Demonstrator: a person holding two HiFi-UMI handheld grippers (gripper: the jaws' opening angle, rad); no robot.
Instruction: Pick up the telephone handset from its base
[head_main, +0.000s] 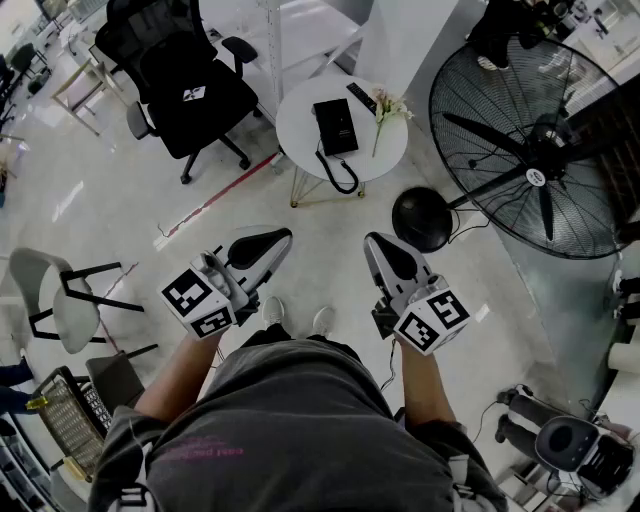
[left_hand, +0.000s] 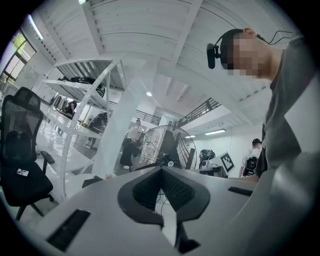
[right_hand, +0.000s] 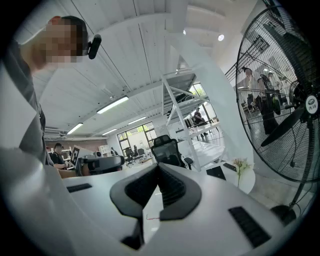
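Held at the person's waist, the left gripper (head_main: 272, 240) and the right gripper (head_main: 380, 245) are both sitting with jaws together, empty. The telephone handset (head_main: 335, 125) is lying on its base near the middle of the round table (head_main: 293, 135), well apart. The approach is only beginning; the next move calls for stepping closer and opening one gripper.

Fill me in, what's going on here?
A standing person holds the left gripper and right gripper out in front, both shut and empty. The black telephone sits untouched on the round white table ahead, well beyond either gripper, beside a flower stem. The pickup hasn't started.
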